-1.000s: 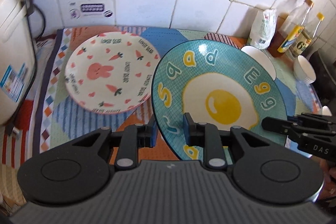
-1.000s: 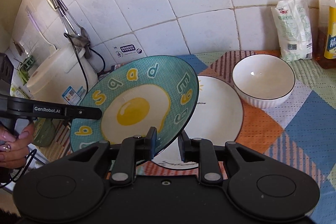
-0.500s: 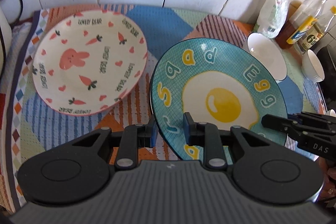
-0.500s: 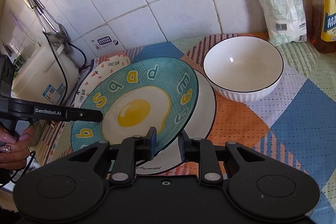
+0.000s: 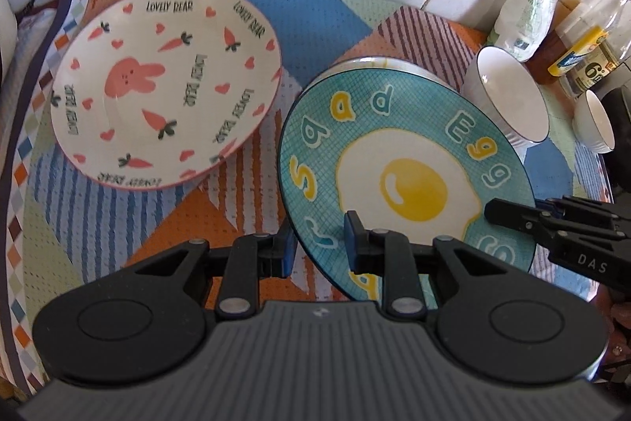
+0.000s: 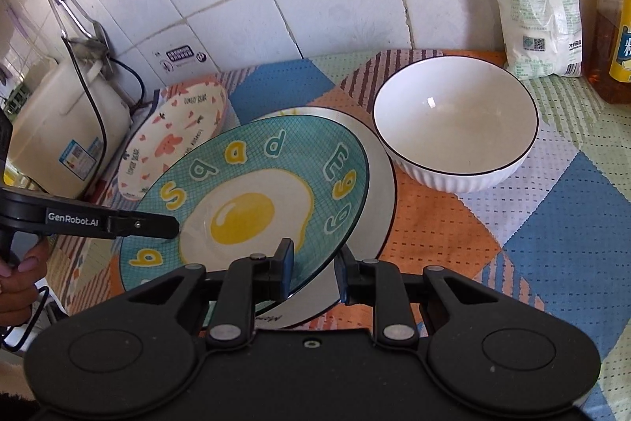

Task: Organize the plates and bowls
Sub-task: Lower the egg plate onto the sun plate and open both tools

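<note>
Nearest you, your left gripper (image 5: 318, 243) is clamped on the near rim of the teal fried-egg plate (image 5: 410, 184), one finger above and one below. Your right gripper (image 6: 311, 265) pinches the same plate's rim on its own side, so both hands carry it.

The egg plate hangs tilted over the white plate (image 6: 374, 200), which lies flat on the patchwork mat (image 6: 552, 223) toward the counter's middle. Whether its far edge already touches the white plate I cannot tell.

Just beyond on the right stands the large white ribbed bowl (image 6: 453, 129), close against the white plate's rim. To the left lies the bunny-and-carrot plate (image 5: 157, 85), near the mat's left edge, and a smaller white bowl (image 5: 595, 121) sits at the far right.

Watch the release: if one hand lets go before the other, the glazed plate will likely pivot, slide off-centre or clack down on the plate beneath. Drift right and you could knock the ribbed bowl towards the white packet (image 6: 532, 6) and oil bottles (image 5: 583, 42) at the back wall.
</note>
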Motion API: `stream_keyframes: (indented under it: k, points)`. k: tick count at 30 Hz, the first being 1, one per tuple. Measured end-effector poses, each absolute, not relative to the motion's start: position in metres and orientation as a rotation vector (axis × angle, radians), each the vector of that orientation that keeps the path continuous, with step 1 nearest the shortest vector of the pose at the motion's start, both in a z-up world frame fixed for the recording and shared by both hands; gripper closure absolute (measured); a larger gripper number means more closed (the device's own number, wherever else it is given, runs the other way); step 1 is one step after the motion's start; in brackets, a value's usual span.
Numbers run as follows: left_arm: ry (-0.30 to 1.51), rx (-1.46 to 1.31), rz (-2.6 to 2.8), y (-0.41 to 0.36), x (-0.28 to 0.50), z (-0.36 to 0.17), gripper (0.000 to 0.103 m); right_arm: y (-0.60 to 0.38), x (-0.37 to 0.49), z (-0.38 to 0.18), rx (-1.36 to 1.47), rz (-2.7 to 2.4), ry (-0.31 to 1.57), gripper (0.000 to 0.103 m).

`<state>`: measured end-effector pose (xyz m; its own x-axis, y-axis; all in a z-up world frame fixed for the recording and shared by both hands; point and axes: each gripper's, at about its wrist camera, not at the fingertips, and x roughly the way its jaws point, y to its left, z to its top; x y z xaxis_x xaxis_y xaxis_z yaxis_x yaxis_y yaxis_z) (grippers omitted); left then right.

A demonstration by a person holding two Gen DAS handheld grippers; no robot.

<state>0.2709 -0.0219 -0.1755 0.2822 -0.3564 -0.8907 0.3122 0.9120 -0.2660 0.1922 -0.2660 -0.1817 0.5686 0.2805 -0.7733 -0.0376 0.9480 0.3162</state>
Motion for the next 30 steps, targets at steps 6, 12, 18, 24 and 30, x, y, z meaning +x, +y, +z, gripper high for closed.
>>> stream_keyframes:
  k: [6,12,18,24,30]
  points:
    - [1.258,-0.125,-0.398,-0.018,0.274,-0.184,0.08,-0.263,0.21,-0.176,0.181,0.241,1.062,0.075]
    - [1.289,-0.131,-0.384,-0.019,0.276,-0.185,0.08,-0.234,0.221,-0.172,0.023,0.156,1.173,0.061]
    - [1.319,-0.086,-0.391,-0.028,0.279,-0.187,0.08,-0.208,0.224,-0.18,-0.175,0.068,1.203,0.053]
    - [1.31,-0.04,-0.379,-0.035,0.277,-0.187,0.08,-0.2,0.226,-0.185,-0.23,0.015,1.179,0.048]
    - [1.287,-0.093,-0.408,-0.013,0.268,-0.171,0.082,-0.198,0.216,-0.182,-0.196,-0.024,1.153,0.048]
